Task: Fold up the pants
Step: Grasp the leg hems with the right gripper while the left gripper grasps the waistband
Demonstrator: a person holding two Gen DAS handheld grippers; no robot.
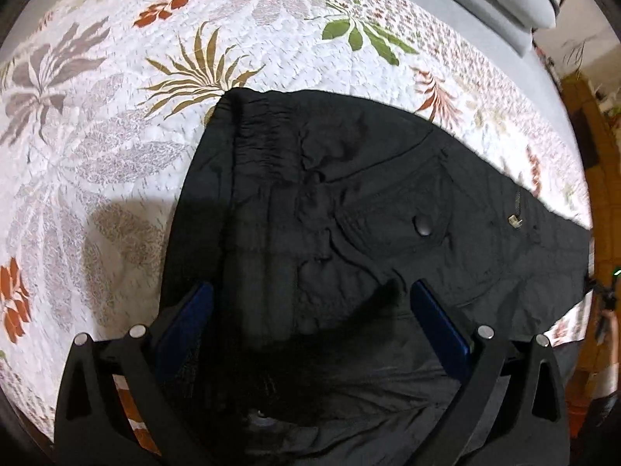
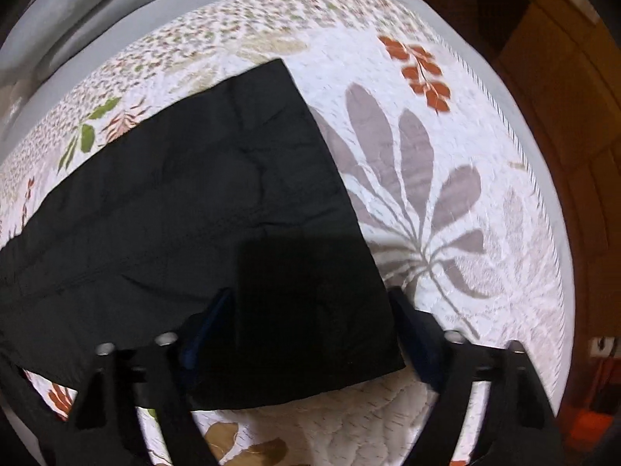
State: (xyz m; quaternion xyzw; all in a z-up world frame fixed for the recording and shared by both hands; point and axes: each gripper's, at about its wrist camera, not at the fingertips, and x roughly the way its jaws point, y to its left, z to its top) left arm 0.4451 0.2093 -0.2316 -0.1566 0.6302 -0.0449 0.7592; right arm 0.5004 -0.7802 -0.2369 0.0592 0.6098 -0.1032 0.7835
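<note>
Black pants (image 1: 349,202) lie flat on a bed, on a white quilt (image 1: 97,136) printed with grey, rust, ochre and green leaves. In the left wrist view their gathered waistband (image 1: 248,147) is the left end of the garment, pointing toward the left part of the quilt, and the legs run off to the right. A flapped pocket with a round snap (image 1: 424,227) sits on the upper side, and a zipper pull (image 1: 515,222) lies a little further right. The left gripper (image 1: 310,295) points steeply down over the waist end, near the front edge of the bed; its jaws are spread, with cloth below the gap and no pinch that can be seen. In the right wrist view the hem end (image 2: 330,202) is cut square, with bare quilt beyond it toward the bed's right edge (image 2: 535,178). The right gripper (image 2: 310,303) points down over the near hem corner; its jaws stand apart, one over the cloth and one at the hem's edge, not pressing on the fabric.
</note>
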